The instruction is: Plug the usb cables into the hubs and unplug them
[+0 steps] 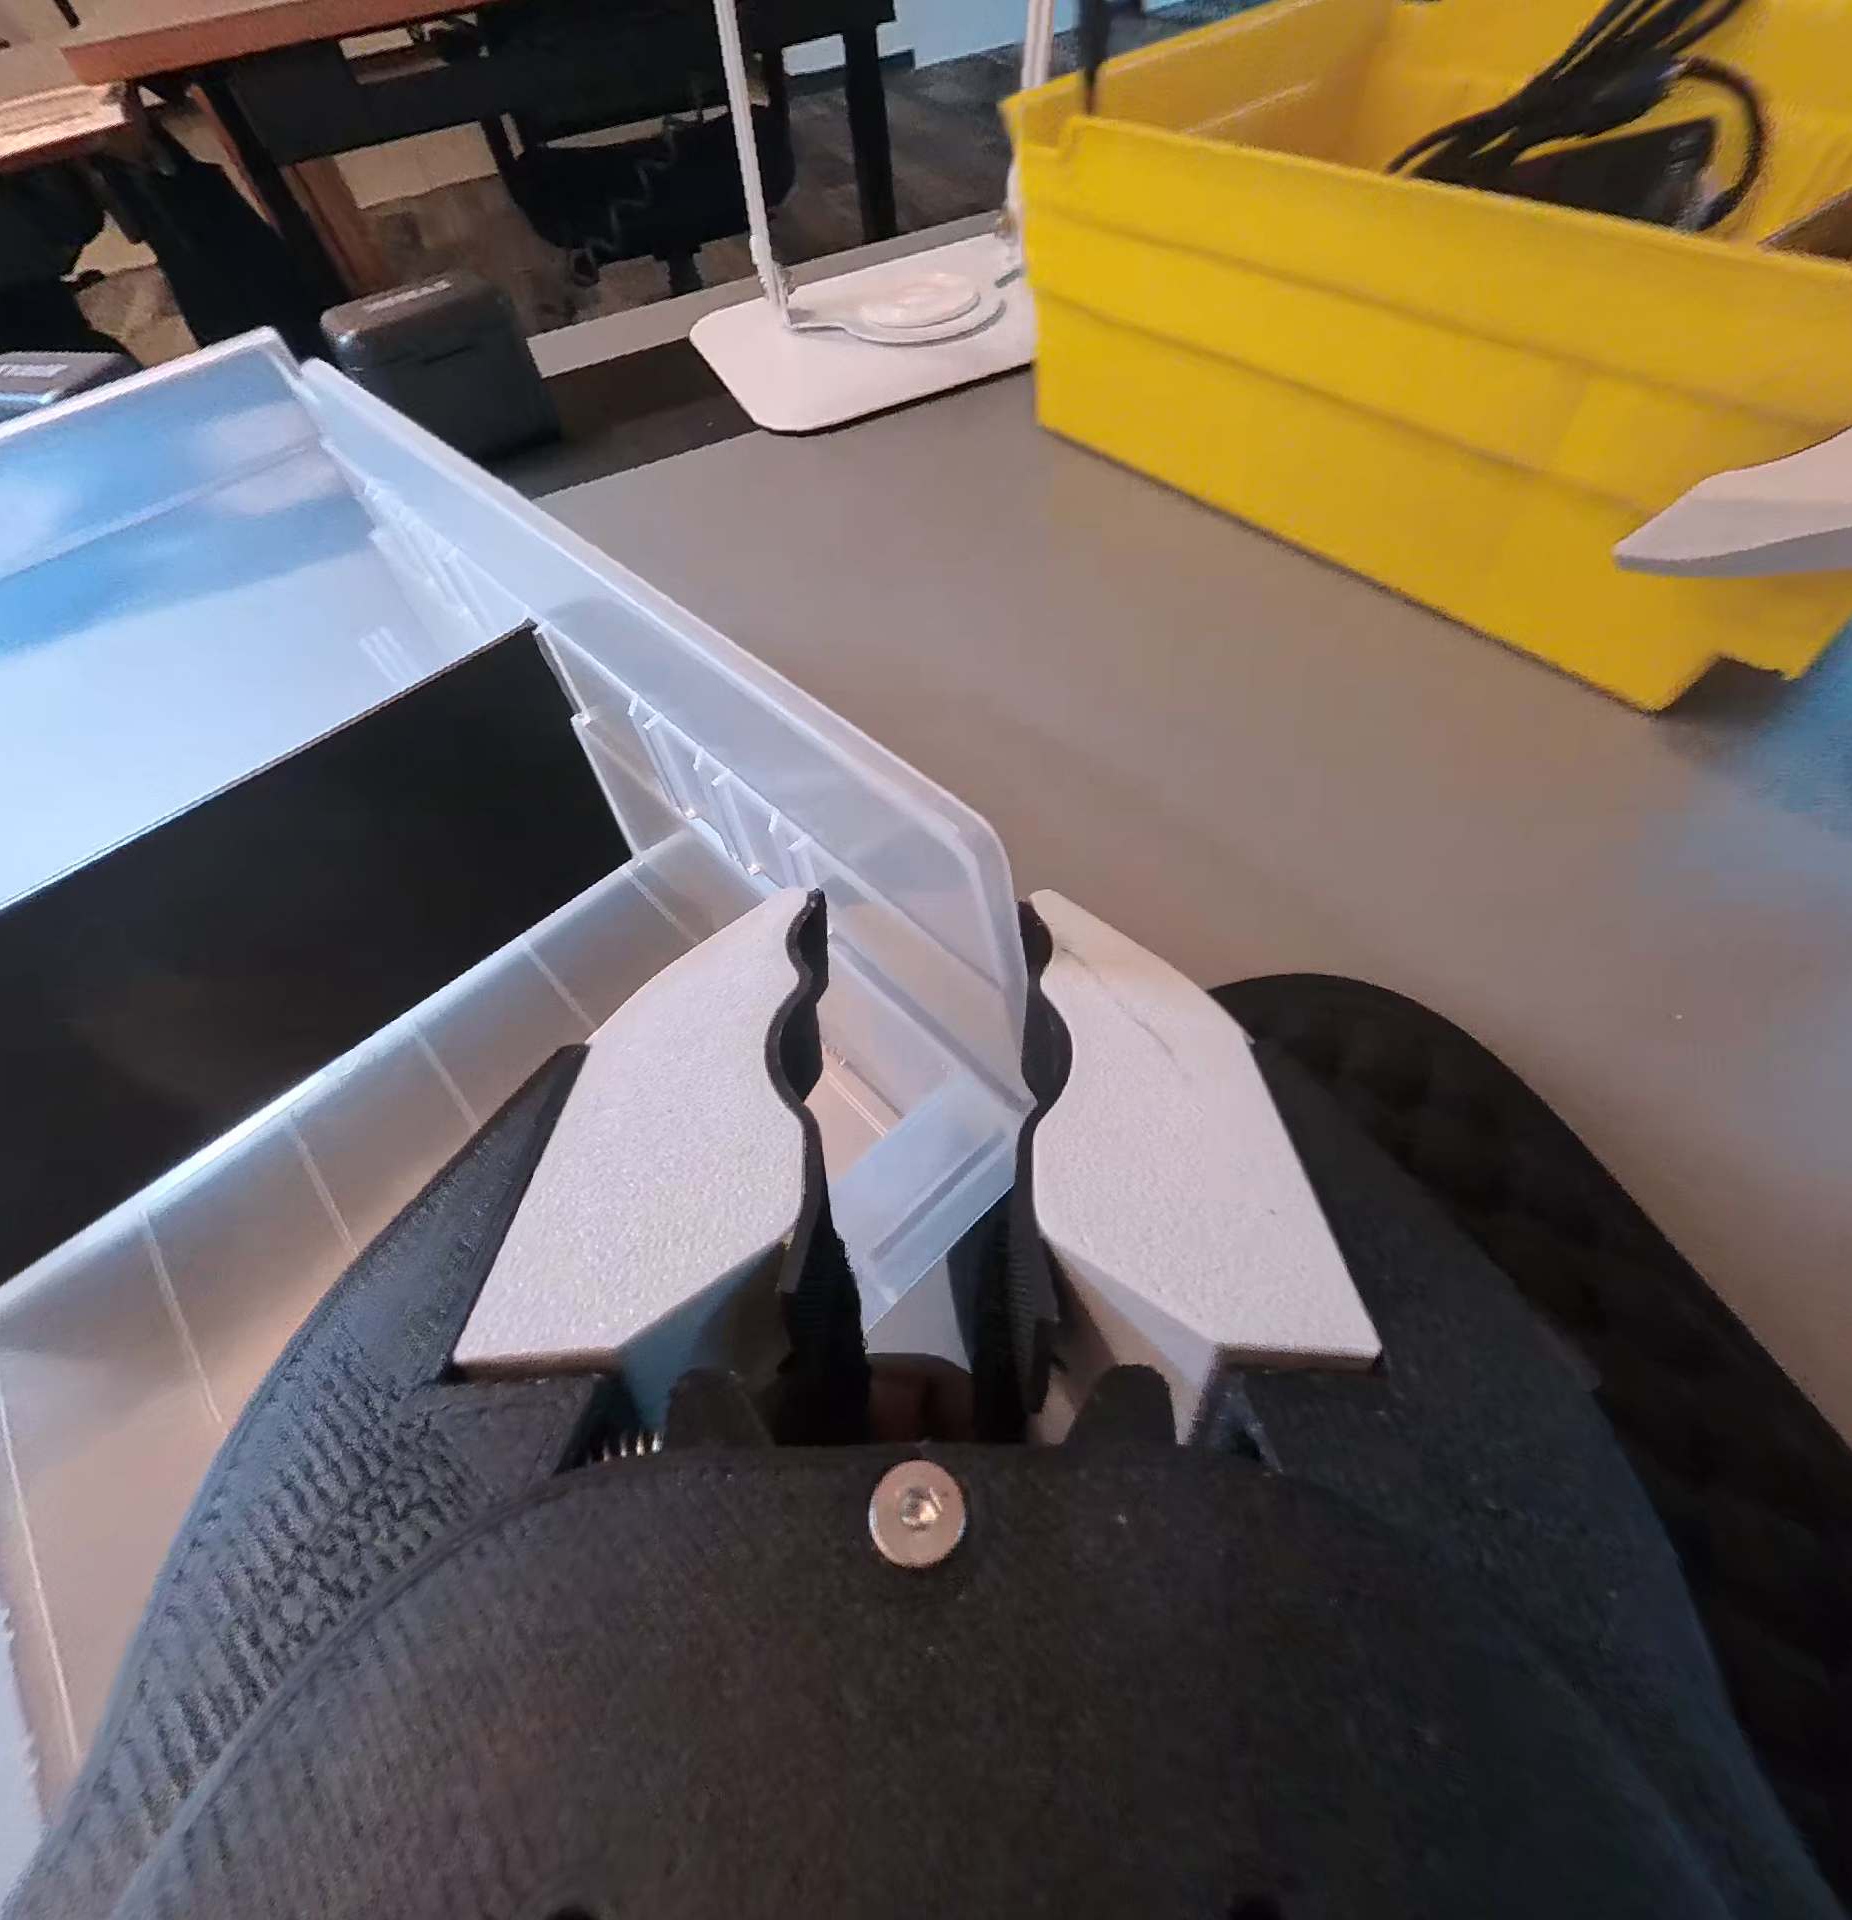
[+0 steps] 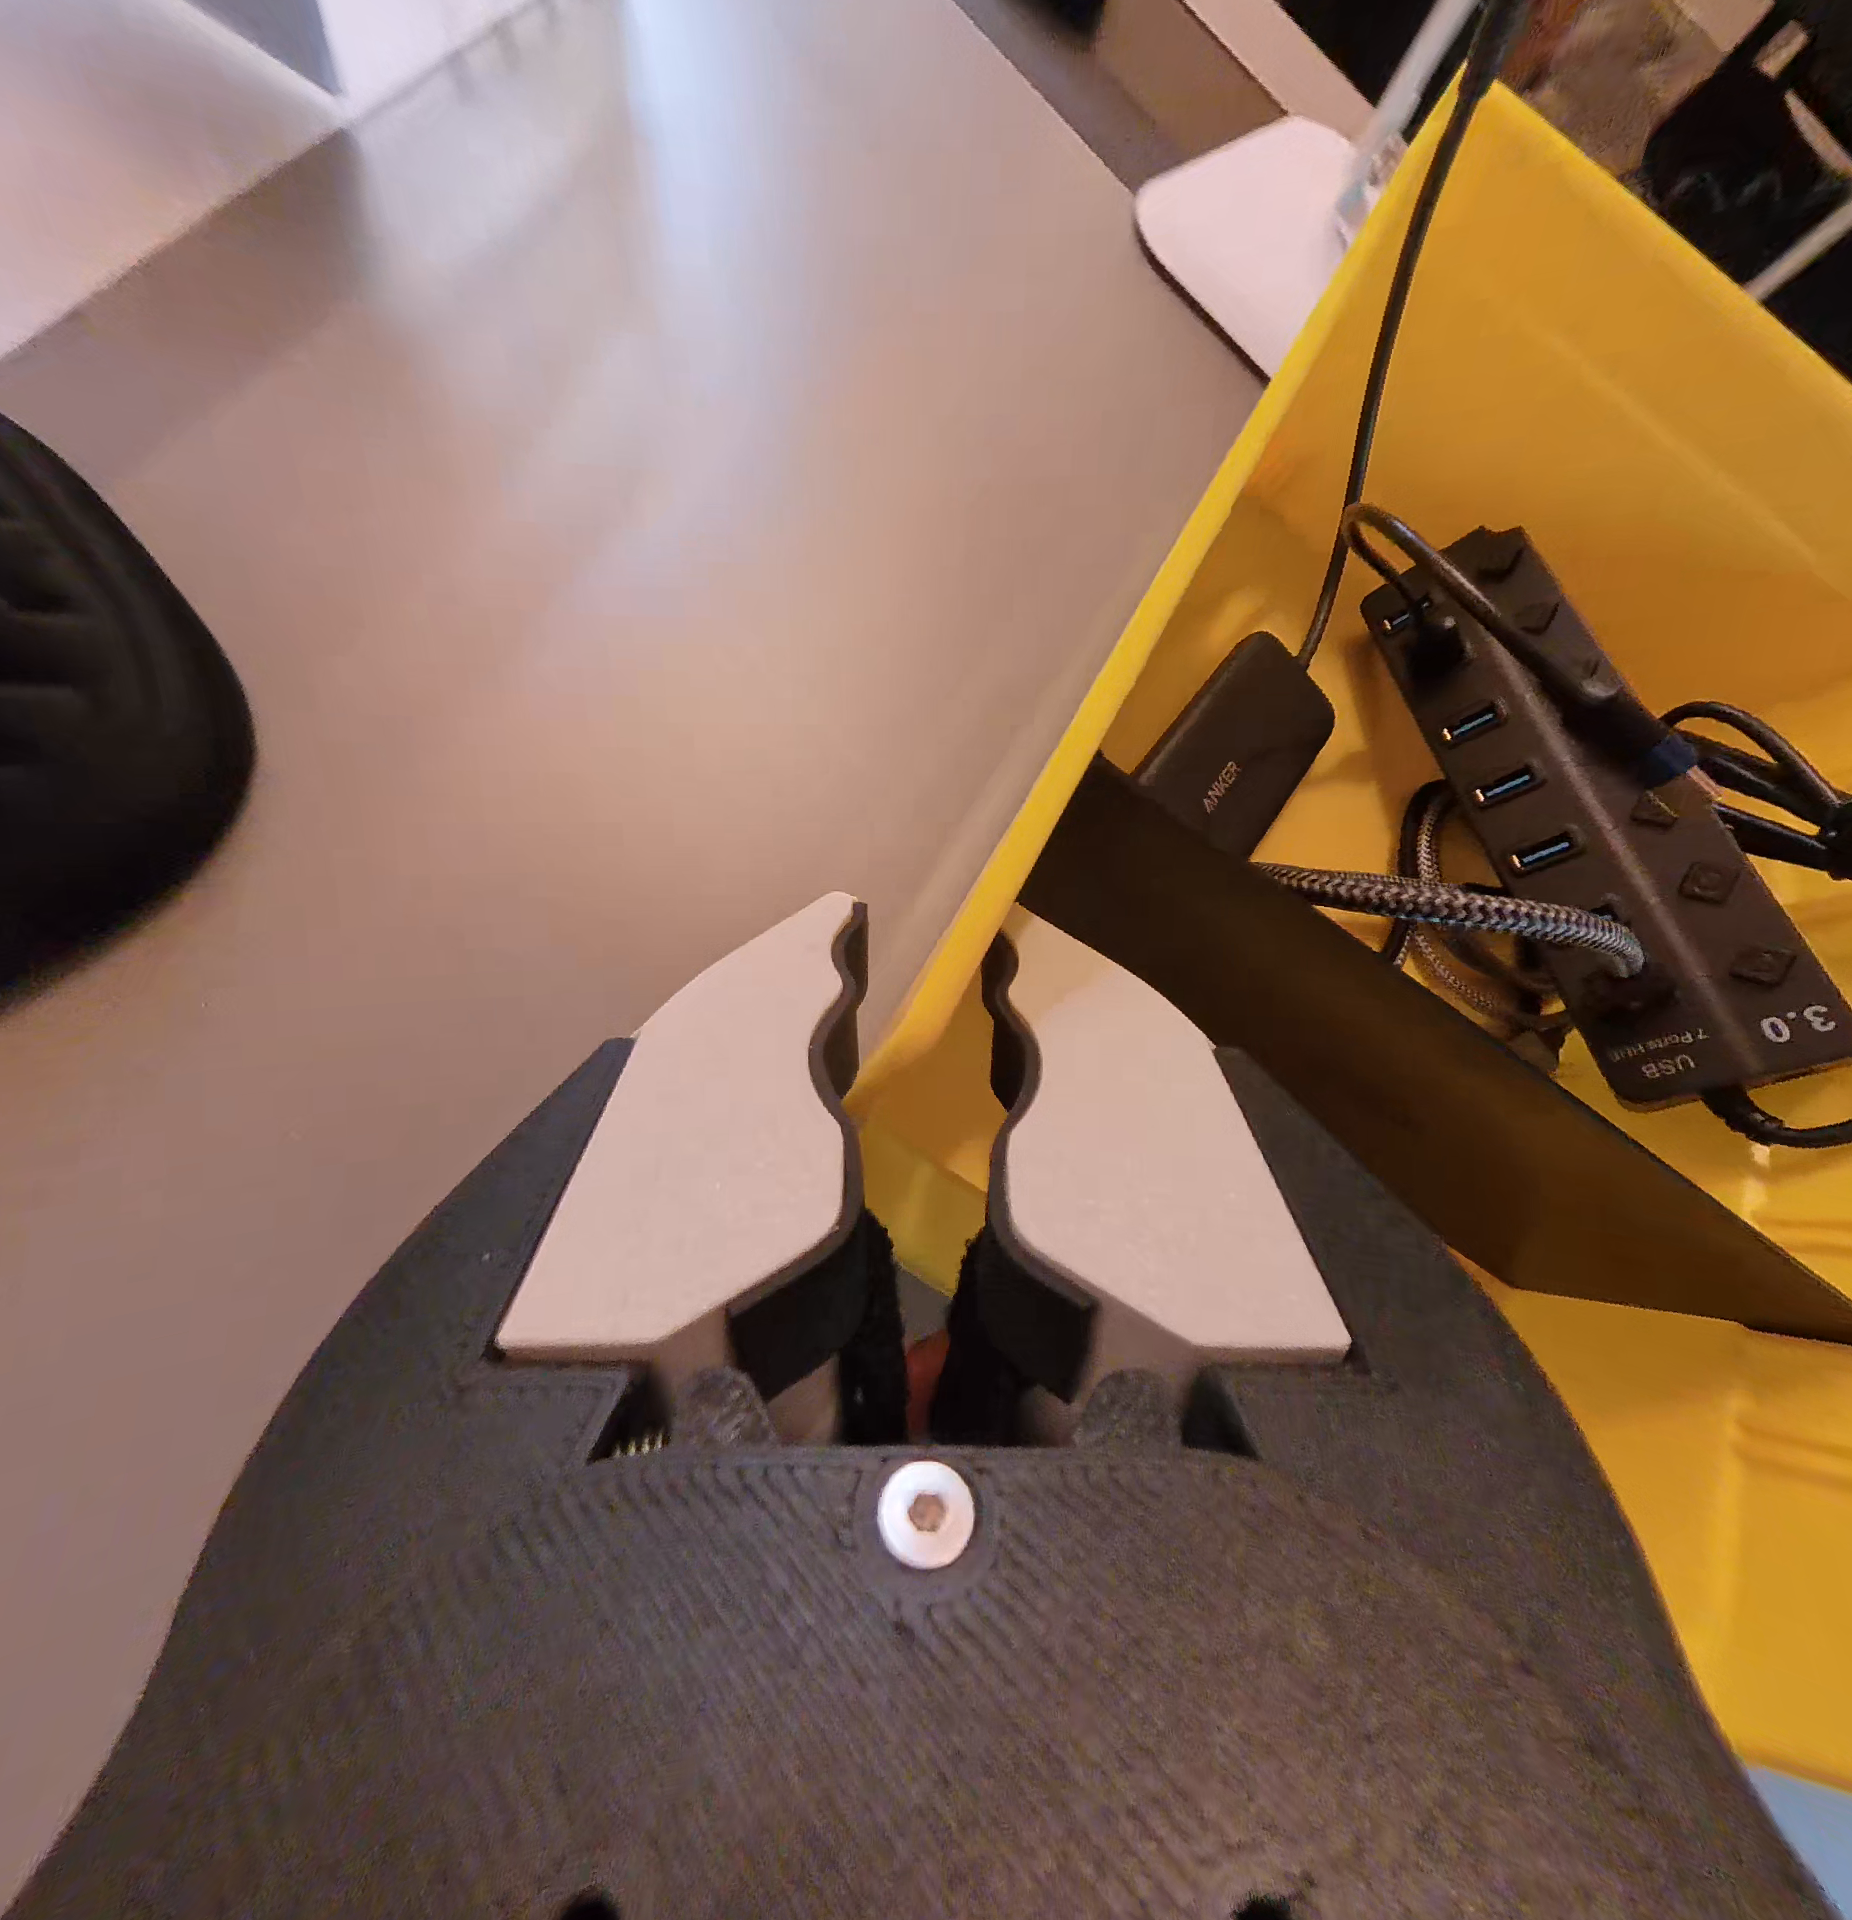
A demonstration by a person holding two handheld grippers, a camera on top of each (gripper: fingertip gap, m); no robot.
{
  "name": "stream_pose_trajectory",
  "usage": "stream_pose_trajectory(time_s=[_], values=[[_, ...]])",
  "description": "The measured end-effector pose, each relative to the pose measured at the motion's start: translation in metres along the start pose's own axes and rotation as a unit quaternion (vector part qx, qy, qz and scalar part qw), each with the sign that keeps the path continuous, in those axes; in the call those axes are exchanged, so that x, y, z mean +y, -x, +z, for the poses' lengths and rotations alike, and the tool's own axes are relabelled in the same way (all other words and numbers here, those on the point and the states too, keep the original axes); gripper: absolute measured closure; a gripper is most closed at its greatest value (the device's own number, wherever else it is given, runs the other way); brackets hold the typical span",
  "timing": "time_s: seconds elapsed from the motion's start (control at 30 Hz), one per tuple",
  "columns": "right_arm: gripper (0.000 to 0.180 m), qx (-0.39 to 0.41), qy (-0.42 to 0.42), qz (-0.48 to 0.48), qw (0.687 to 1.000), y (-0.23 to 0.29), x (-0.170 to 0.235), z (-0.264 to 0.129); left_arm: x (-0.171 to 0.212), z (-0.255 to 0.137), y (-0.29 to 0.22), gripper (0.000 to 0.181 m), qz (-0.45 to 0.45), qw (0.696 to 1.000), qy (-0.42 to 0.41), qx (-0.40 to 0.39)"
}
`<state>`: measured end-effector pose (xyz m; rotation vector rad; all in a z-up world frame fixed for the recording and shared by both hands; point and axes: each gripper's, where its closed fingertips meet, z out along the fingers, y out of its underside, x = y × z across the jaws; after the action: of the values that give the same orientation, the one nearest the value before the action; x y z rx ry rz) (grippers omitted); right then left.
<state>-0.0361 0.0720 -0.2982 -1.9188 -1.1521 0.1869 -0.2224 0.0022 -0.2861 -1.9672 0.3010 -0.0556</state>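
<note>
A yellow bin (image 2: pixel 1161 748) holds a long black multi-port USB hub (image 2: pixel 1618 831), a small black hub (image 2: pixel 1234 748), a braided cable (image 2: pixel 1452 904) plugged into the long hub, and loose black cables (image 2: pixel 1774 790). My right gripper (image 2: pixel 927 930) straddles the yellow bin's near corner, with the rim filling the gap between its jaws. My left gripper (image 1: pixel 922 914) is closed on the corner rim of a clear plastic bin (image 1: pixel 693 675). The yellow bin (image 1: pixel 1369 343) and its cables (image 1: pixel 1587 114) also show in the left wrist view, with a right finger (image 1: pixel 1753 520) beside it.
Both bins stand on a grey table (image 1: pixel 1213 727). A black panel (image 1: pixel 278 883) lies in the clear bin and a black divider (image 2: pixel 1369 1091) crosses the yellow bin. A white stand base (image 1: pixel 860 353) sits behind them. Desks and dark cases stand beyond the table.
</note>
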Motion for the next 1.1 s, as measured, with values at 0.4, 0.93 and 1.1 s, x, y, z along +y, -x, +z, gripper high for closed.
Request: stream_pose_trajectory(time_s=[0.4,0.93,1.1], values=[[0.150,-0.080,-0.072,-0.001,0.994,0.075,-0.065,0.040,-0.025,-0.022,-0.006,0.137,0.008,0.998,-0.048,0.041],[0.139,-0.134,-0.118,-0.026,0.984,0.120,-0.100,0.058,0.016,-0.134,0.153,0.117,-0.073,0.973,-0.048,-0.215],[0.121,-0.164,-0.223,0.028,0.960,0.127,-0.127,0.032,0.033,-0.131,0.152,0.116,-0.119,0.972,-0.069,-0.191]])
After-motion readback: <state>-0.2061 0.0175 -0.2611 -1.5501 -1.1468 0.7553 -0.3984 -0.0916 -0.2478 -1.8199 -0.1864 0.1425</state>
